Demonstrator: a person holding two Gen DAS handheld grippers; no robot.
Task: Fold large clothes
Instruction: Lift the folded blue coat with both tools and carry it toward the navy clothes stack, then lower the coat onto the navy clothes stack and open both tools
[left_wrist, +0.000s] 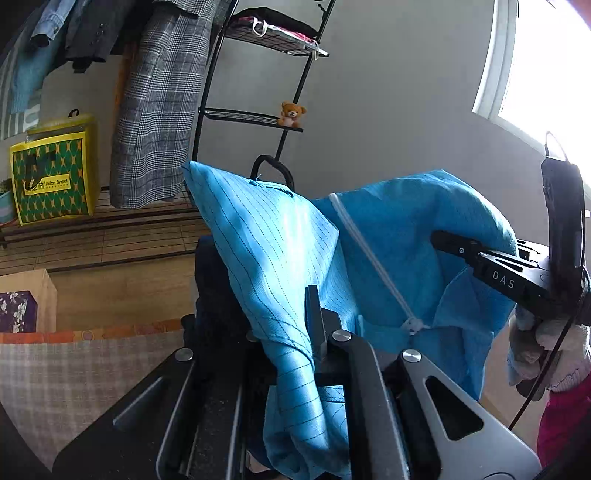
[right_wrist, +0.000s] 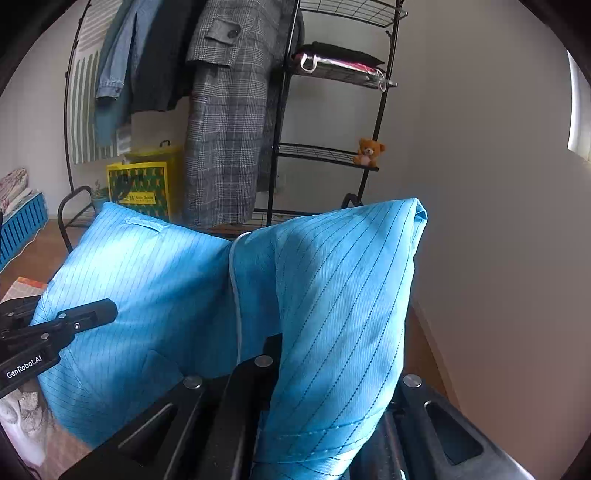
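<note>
While clamped: both tools (closed) on garment.

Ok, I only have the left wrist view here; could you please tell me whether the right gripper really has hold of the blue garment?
Observer: Yes. In the right wrist view the blue garment is bunched between the fingers of the right gripper, which are shut on it.
Operator: Thank you. Is there anything off to the far left that my view cuts off?
Observer: A blue crate with folded textiles on top of it sits at the left edge of the right wrist view.
</note>
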